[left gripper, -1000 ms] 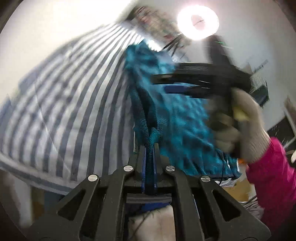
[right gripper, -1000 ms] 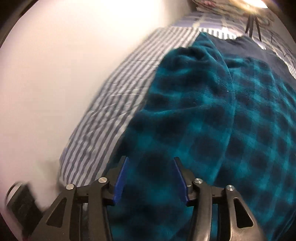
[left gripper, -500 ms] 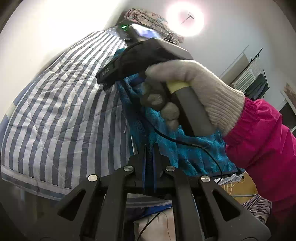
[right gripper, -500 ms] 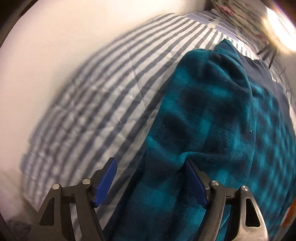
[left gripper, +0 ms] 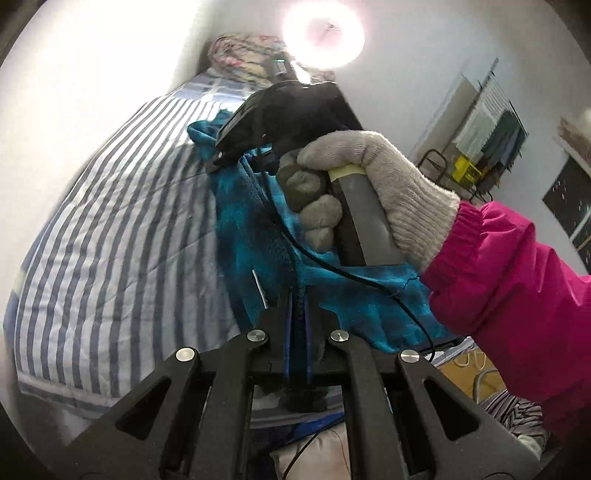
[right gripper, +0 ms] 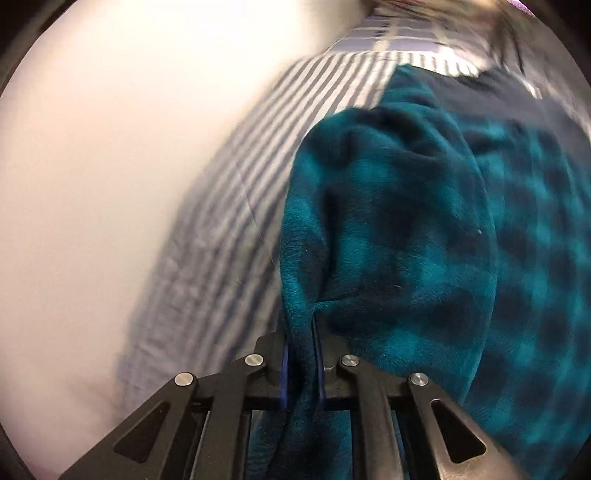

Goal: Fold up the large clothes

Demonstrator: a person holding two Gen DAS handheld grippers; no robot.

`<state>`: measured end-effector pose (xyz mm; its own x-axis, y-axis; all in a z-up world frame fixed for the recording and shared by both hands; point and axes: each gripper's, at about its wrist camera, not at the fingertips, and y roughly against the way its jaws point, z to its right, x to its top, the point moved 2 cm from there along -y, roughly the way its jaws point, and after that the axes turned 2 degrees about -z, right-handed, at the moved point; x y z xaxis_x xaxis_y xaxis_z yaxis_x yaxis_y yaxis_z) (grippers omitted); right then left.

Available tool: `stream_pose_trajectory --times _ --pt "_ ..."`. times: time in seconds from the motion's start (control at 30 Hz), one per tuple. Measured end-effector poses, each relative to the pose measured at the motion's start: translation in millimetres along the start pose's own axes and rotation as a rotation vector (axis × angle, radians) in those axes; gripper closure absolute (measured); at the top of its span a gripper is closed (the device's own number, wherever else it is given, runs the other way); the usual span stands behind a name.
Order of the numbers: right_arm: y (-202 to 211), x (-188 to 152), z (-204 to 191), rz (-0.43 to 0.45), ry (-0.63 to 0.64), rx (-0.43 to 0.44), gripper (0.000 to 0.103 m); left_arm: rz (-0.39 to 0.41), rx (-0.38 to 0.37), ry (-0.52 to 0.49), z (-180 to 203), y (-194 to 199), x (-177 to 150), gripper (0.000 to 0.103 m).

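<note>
A teal and dark plaid fleece garment (right gripper: 424, 240) lies on a bed with a blue-and-white striped sheet (left gripper: 110, 240). My left gripper (left gripper: 298, 317) is shut on an edge of the fleece (left gripper: 243, 229), which hangs lifted in front of it. In the right wrist view, my right gripper (right gripper: 302, 354) is closing its jaws, and its blue pads pinch a folded edge of the fleece. In the left wrist view, a gloved hand (left gripper: 369, 177) with a pink sleeve (left gripper: 517, 295) holds the right gripper (left gripper: 221, 155) farther up the same edge.
A white wall (right gripper: 110, 166) runs along the bed's left side. A pile of patterned bedding (left gripper: 243, 59) sits at the far end under a bright lamp (left gripper: 323, 33). A clothes rack (left gripper: 491, 125) stands at the right. Dark navy cloth (right gripper: 498, 96) lies beyond the fleece.
The right gripper's jaws were wide open over the fleece and have now closed on its edge fold. The left gripper has risen with its edge. The gloved hand has moved toward the bed's far end.
</note>
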<state>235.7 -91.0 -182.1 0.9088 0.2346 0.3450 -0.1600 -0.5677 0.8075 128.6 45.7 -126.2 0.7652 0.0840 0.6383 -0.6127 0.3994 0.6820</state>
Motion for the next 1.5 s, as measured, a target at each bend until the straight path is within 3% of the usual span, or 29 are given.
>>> stream_pose_trajectory --times 0.2,0.37,0.53,0.67,0.8,0.9,0.93,1.0,1.03,1.07,1.17,1.3,1.4,1.5 --pt "52 -13 69 0.151 -0.147 0.195 0.095 -0.021 0.001 -0.105 44 -17 6 0.1" --pt "82 -51 146 0.273 -0.315 0.343 0.095 -0.056 0.004 -0.196 78 -35 -1 0.1" --pt "73 -88 203 0.265 -0.499 0.384 0.095 -0.12 0.01 -0.244 97 -57 -15 0.1" --pt "66 -93 210 0.226 -0.502 0.331 0.095 -0.144 0.01 -0.24 100 -65 -23 0.1" --pt "75 -73 198 0.214 -0.426 0.248 0.095 -0.143 -0.011 -0.21 99 -63 -22 0.1" --pt "82 -65 188 0.172 -0.378 0.164 0.094 -0.165 -0.102 -0.191 99 -52 -21 0.1" --pt "83 -67 184 0.158 -0.363 0.135 0.087 -0.167 -0.137 -0.187 100 -44 -22 0.099" --pt "94 -67 177 0.153 -0.333 0.076 0.075 -0.159 -0.179 -0.179 97 -23 -23 0.081" --pt "107 -72 175 0.166 -0.316 0.045 0.068 -0.145 -0.192 -0.167 93 -14 -23 0.064" --pt "116 -75 169 0.169 -0.303 0.032 0.067 -0.124 -0.203 -0.149 87 -4 -23 0.059" --pt "144 -100 164 0.156 -0.262 0.026 0.063 -0.082 -0.166 -0.085 55 19 -19 0.059" --pt "152 -147 154 0.107 -0.206 0.033 0.058 -0.085 -0.1 0.03 14 15 -7 0.06" --pt "150 -184 139 0.104 -0.133 -0.01 0.058 -0.107 -0.069 0.035 9 -3 -2 0.081" --pt "147 -204 116 0.15 -0.027 -0.053 0.06 -0.146 -0.067 -0.006 18 -26 -5 0.084"
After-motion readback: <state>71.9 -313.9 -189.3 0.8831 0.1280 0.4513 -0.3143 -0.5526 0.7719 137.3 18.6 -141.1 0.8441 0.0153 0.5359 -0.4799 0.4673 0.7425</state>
